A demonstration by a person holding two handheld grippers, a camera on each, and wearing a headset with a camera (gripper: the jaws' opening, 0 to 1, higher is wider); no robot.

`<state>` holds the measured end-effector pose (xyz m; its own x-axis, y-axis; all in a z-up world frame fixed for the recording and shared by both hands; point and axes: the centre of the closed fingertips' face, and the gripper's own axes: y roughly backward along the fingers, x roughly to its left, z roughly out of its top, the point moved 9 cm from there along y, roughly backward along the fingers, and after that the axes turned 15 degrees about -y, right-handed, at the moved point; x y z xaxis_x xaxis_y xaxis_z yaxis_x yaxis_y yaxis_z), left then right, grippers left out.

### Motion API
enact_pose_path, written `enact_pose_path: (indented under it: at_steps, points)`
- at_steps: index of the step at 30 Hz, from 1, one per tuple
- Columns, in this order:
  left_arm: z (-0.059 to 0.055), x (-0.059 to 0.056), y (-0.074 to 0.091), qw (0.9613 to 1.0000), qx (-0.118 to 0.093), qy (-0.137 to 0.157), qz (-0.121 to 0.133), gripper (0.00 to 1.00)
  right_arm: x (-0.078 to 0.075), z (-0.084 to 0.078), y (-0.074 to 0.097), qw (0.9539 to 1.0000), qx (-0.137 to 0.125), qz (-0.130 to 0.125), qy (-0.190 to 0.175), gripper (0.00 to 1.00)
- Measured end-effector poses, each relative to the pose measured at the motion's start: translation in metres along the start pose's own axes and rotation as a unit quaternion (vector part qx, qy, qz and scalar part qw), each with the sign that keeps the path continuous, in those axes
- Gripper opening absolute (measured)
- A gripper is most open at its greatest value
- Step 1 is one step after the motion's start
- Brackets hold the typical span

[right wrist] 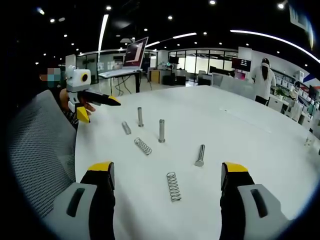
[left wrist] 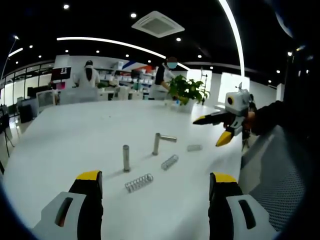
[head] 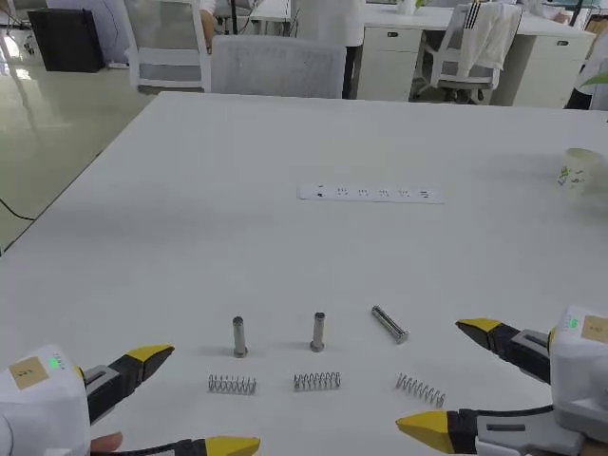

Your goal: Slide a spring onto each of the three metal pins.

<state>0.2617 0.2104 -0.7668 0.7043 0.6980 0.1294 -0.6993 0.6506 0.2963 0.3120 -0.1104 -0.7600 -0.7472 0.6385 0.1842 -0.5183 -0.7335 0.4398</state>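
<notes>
Three springs (head: 316, 381) lie just ahead of the left gripper (head: 211, 397) and right gripper (head: 432, 375), both spread wide and empty, in the head view. Two upright pins (head: 318, 332) and a fallen pin (head: 389, 323) sit just beyond, with nothing in the way. In the left gripper view the nearest spring (left wrist: 138, 182) sits between its jaws. In the right gripper view a spring lies between the jaws, and one brushing past could topple a pin or roll it away.

In the head view the left tool (head: 204, 399) is cut by the bottom and left edges, leaving its yellow-tipped jaws and part of its white body, and the right tool (head: 437, 375) runs off the right and bottom edges likewise. The cup (head: 581, 171) at the far right of the bench (head: 190, 209) is blurred and clipped by the edge, and the marks on the power strip (head: 370, 194) are too small to read. In the left gripper view the farthest spring (left wrist: 194, 147) is a small grey smudge, its coils indistinct.
</notes>
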Motion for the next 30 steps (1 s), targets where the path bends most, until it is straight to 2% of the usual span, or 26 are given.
enact_pose_path:
  at_steps: [18, 30]
  points:
    - [0.0001, -0.0001, 0.0005, 1.0, -0.002, 0.002, 0.001, 0.85, -0.0014, 0.0002, -0.0003, 1.0, 0.002, -0.005, -0.001, 0.87]
    - [-0.0013, -0.0004, 0.0028, 1.0, -0.001, 0.005, 0.002, 0.84, -0.0051, 0.0059, 0.0015, 0.9999, -0.005, -0.014, -0.006, 0.86]
